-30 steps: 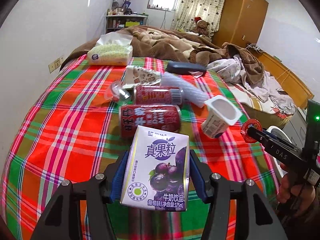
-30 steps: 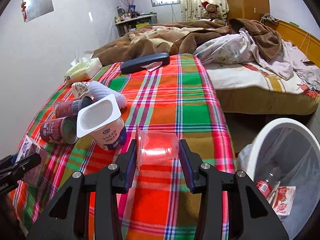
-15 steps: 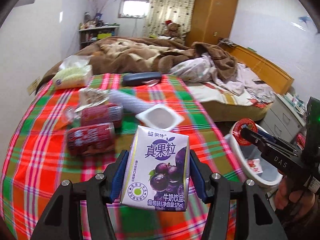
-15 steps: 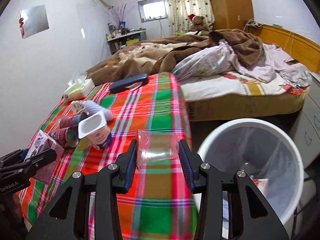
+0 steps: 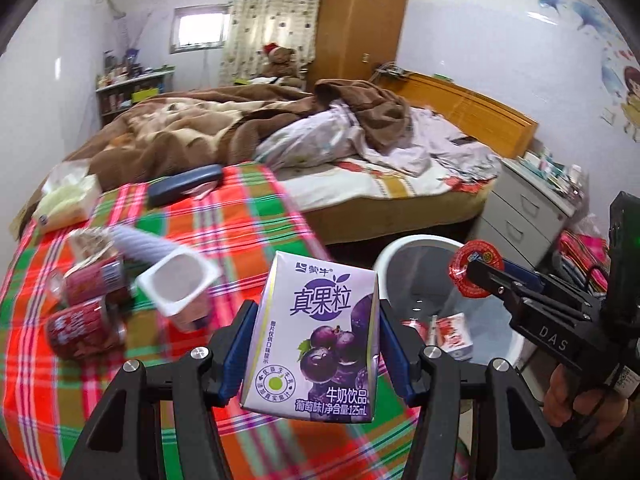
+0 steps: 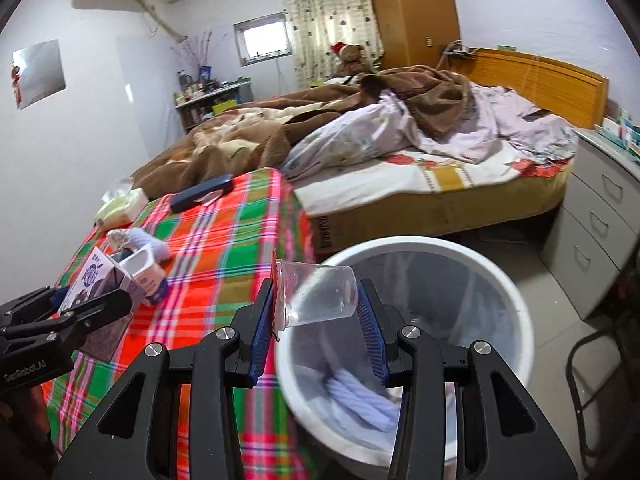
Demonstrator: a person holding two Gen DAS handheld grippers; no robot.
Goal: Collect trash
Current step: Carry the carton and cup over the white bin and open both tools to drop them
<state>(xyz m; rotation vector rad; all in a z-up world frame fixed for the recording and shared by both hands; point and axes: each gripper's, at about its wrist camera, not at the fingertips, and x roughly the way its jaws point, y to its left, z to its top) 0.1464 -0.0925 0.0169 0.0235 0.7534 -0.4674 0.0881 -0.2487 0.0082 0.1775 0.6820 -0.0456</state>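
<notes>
Left hand-held gripper (image 5: 312, 344) pinches my grape milk carton (image 5: 316, 340), bin (image 5: 404, 244) at two o'clock; releasing now drops it on the tabletop. Right hand-held gripper (image 6: 318, 312) clamps a clear cup (image 6: 316, 298) over the rim; it could bounce out.

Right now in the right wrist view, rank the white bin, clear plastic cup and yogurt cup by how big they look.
1. white bin
2. clear plastic cup, though nearness to the camera inflates it
3. yogurt cup

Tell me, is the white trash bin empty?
No. The white trash bin already holds a small red-and-white carton and a red wrapper at its bottom.
</notes>
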